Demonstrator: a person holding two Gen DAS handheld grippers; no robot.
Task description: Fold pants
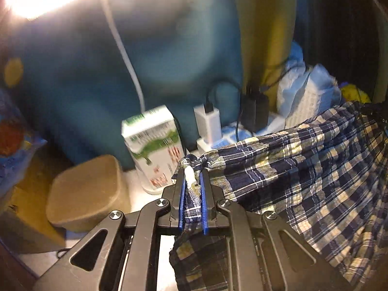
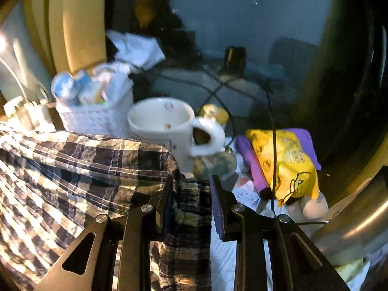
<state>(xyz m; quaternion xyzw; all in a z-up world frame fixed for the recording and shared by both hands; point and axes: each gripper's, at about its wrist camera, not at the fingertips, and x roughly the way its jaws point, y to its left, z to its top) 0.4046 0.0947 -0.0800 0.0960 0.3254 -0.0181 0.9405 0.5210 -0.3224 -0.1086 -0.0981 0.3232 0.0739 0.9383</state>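
Plaid pants [image 1: 303, 165] held up, stretched between two handheld grippers over a cluttered surface.

The left gripper [image 1: 192, 181] is pinched tight on one cloth corner; fabric runs toward the right of its frame. In the right wrist view, the right gripper [image 2: 191, 186] has cloth between jaws that look partly spread; fabric extends toward the frame's left. Writing on the carton [image 1: 155, 145] is too blurred to read.
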